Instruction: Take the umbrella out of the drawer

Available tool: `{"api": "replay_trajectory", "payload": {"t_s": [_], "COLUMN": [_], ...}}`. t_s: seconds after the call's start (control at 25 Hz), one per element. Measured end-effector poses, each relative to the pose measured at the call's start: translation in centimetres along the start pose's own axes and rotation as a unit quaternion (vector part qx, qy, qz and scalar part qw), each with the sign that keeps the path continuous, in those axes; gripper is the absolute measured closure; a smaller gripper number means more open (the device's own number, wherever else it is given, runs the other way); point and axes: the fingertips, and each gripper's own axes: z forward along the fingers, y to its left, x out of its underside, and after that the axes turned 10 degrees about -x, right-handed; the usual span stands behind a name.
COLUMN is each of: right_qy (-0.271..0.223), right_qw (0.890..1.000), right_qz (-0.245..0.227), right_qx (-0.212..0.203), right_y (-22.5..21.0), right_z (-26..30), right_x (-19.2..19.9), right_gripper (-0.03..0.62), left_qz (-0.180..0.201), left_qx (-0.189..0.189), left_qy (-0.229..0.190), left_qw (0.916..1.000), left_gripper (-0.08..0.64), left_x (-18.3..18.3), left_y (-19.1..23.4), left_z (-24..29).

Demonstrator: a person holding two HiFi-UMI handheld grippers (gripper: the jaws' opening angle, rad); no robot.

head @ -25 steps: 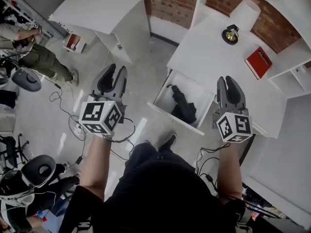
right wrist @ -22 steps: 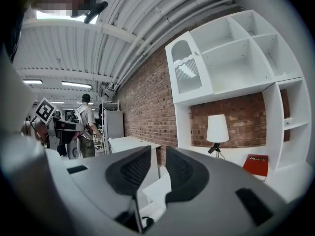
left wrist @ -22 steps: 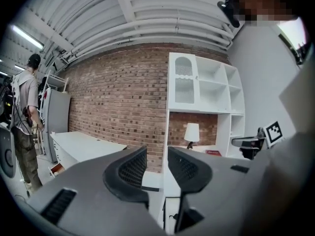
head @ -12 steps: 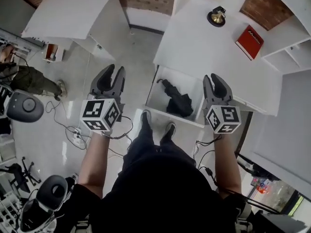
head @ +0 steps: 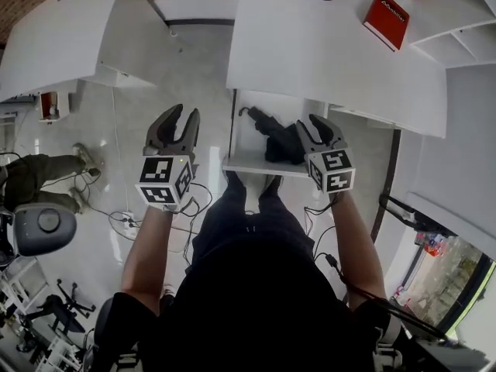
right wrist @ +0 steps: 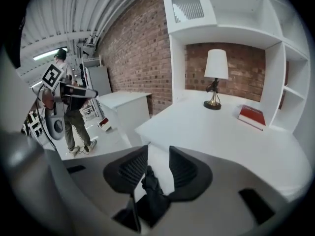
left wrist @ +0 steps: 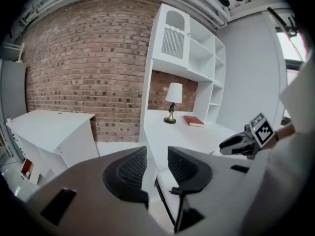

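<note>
**Left gripper** (head: 184, 116): jaws apart by a narrow gap, nothing between them. The open drawer (head: 260, 164) sat off to its right, well apart from it. We judged this gripper idle for the step.

**Drawer:** it stood pulled out from under the counter (head: 325, 53), ahead of us and between the two grippers. The umbrella (head: 280, 139), black and folded, lay inside, on the side nearer the right gripper. A thin curved end (strap or handle, we could not tell) pointed toward the left gripper's side.

**Right gripper** (head: 311, 124): over the drawer's right part, pitched down at the umbrella.
- Its jaws had just been opening and stood apart.
- In the right gripper view the dark bundle sat in line with the gap, just ahead of and below the tips, with no pad pressing on it.
- Nothing was held yet.

**Step in hand, as we read it:** approach and grasp. To do it well we would:
- widen the jaws further, since the bundle looked thicker than the gap;
- come down straddling the thick middle, across its length rather than along it;
- close only once both pads flanked the bundle;
- keep the tips off the drawer wall to the gripper's right;
- lift upward before drawing back, so the curved end clears the drawer's rim.

**Risk:** pinching only a loose fold of fabric, which would let the umbrella sag or slip.
</note>
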Motion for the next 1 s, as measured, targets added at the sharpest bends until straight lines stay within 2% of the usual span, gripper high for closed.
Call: {"api": "replay_trajectory", "payload": {"t_s": [0.2, 0.4, 0.56, 0.72, 1.0], "right_qy": [0.071, 0.146, 0.209, 0.262, 0.345], "right_qw": [0.997, 0.988, 0.974, 0.958, 0.928], "right_qz": [-0.002, -0.004, -0.018, -0.045, -0.058], "right_qx": [-0.019, -0.057, -0.084, -0.105, -0.127], "right_y": [-0.3, 0.4, 0.9, 0.8, 0.1], "right_z": [4.2, 8.3, 10.9, 13.1, 15.5], "right_x": [4.8, 10.5, 14.9, 17.8, 23.5], "right_gripper": [0.451, 0.44, 0.413, 0.388, 0.311], "left_qz": [0.009, 0.008, 0.01, 0.012, 0.011], "left_qx": [0.028, 0.04, 0.041, 0.043, 0.045], "left_qy": [0.033, 0.062, 0.084, 0.101, 0.121], "left_qw": [0.999, 0.9972, 0.9956, 0.9938, 0.9915], "left_gripper": [0.43, 0.43, 0.43, 0.43, 0.43], "left_x": [2.8, 5.4, 7.4, 9.1, 10.9], "left_y": [-0.8, -1.4, -1.6, -1.7, -2.1], "left_z": [2.7, 4.3, 5.1, 5.8, 5.7]}}
